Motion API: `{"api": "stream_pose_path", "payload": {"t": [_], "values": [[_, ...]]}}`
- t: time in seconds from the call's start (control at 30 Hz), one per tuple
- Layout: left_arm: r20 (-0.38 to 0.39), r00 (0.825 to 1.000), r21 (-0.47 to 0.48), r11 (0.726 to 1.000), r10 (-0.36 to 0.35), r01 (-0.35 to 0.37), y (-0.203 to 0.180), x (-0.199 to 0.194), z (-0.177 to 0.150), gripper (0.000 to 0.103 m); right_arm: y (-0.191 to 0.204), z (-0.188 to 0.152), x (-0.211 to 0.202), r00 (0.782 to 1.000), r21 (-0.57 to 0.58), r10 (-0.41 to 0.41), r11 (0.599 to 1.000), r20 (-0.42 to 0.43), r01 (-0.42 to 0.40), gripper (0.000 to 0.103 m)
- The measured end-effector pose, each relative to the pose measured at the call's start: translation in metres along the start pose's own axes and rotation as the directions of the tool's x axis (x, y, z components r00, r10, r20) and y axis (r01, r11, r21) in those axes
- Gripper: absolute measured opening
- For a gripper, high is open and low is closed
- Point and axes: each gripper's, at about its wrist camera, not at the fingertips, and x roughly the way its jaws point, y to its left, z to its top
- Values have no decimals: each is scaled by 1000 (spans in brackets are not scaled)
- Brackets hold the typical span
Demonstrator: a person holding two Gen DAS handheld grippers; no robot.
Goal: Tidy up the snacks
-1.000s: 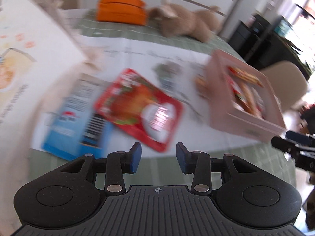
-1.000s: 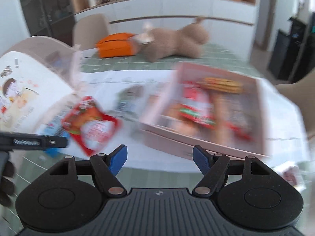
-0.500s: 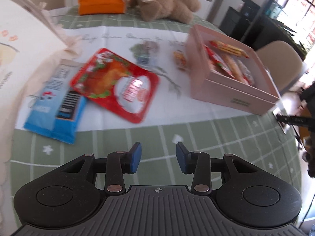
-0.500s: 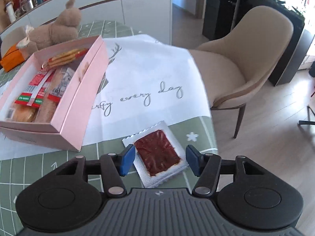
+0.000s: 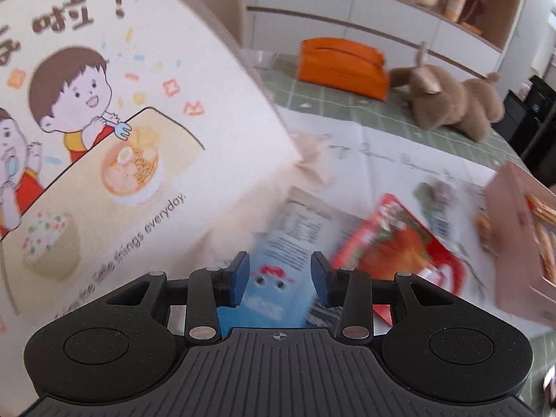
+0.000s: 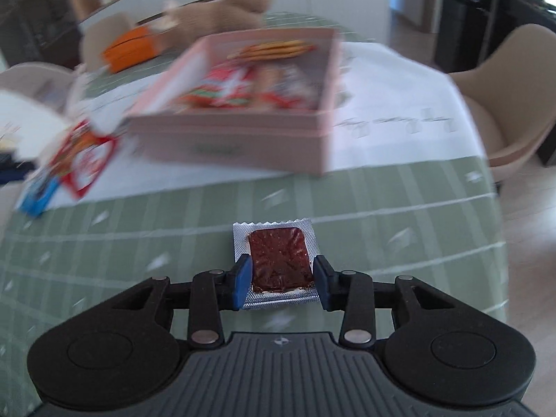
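Observation:
My left gripper (image 5: 279, 278) is open, its jaws on either side of a blue snack pack (image 5: 274, 288) that lies flat on the white cloth. A red snack pack (image 5: 392, 250) lies just right of it. My right gripper (image 6: 280, 282) is shut on a silver packet with a dark red snack (image 6: 278, 260), held above the green tablecloth. The pink box (image 6: 243, 139) with several snacks inside sits behind it; it also shows at the right edge of the left wrist view (image 5: 521, 243).
A large cream bag with cartoon print (image 5: 104, 139) stands close on the left. An orange pouch (image 5: 342, 67) and a brown plush toy (image 5: 455, 104) lie at the table's far side. A beige chair (image 6: 514, 104) stands right of the table.
My left gripper moved forward and left over the blue pack. My right gripper closed on the silver packet and swung left to face the pink box.

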Motion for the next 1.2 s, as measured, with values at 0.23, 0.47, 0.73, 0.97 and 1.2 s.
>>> {"api": "stream_pose_path", "payload": {"t": [0.23,0.47,0.73,0.97,1.2], "values": [[-46,997,19,998,-63,63,-5,17,-8,43,51,-14,8,998,-98,-23,995,-53,18,36],[-101,983,21,988,-153,156,-20,-11,-42,43,102,24,9,1000,-298,0,954,6,2,68],[-171,979,77,989,-113,128,-10,-33,-62,43,204,109,70,996,-403,85,913,31,-65,75],[-188,973,65,987,-135,149,4,-33,-62,43,239,174,152,991,-215,99,970,-85,-115,74],[-177,973,38,986,-150,160,11,-29,-57,42,223,138,139,977,-164,157,970,-143,-180,57]]}}
